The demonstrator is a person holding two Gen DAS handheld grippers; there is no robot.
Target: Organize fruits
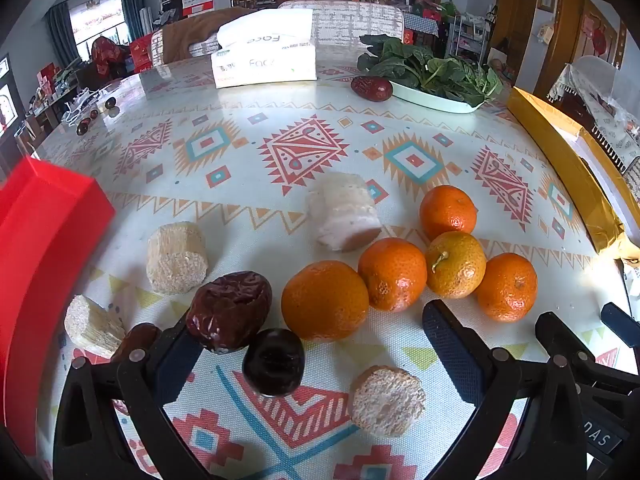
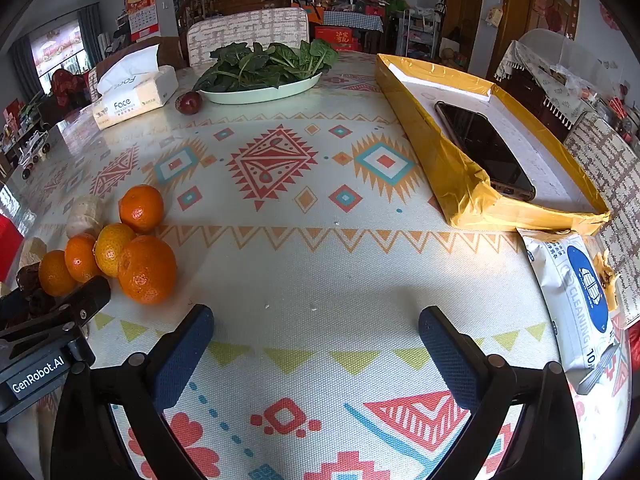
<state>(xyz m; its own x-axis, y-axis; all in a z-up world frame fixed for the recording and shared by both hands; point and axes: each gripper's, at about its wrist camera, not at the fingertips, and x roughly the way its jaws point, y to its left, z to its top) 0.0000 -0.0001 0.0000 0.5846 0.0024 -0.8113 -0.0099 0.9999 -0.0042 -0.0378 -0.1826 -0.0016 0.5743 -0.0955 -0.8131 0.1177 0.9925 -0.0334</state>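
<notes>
In the left wrist view several oranges (image 1: pixel 394 274) lie grouped on the patterned tablecloth, with red dates (image 1: pixel 229 311) and a darker date (image 1: pixel 274 362) to their left, and pale sugarcane pieces (image 1: pixel 176 258) around them. My left gripper (image 1: pixel 316 348) is open; the dates and one cane piece (image 1: pixel 386 400) lie between its fingers. Another date (image 1: pixel 371 88) lies far off by the greens plate. My right gripper (image 2: pixel 316 344) is open and empty over bare cloth, to the right of the oranges (image 2: pixel 146 270).
A red box (image 1: pixel 44 248) stands at the left. A yellow tray (image 2: pixel 448 160) holding a phone (image 2: pixel 486 150) is at the right, with a wipes pack (image 2: pixel 572 304) in front. A plate of greens (image 2: pixel 260 92) and a tissue box (image 2: pixel 132 100) stand at the back.
</notes>
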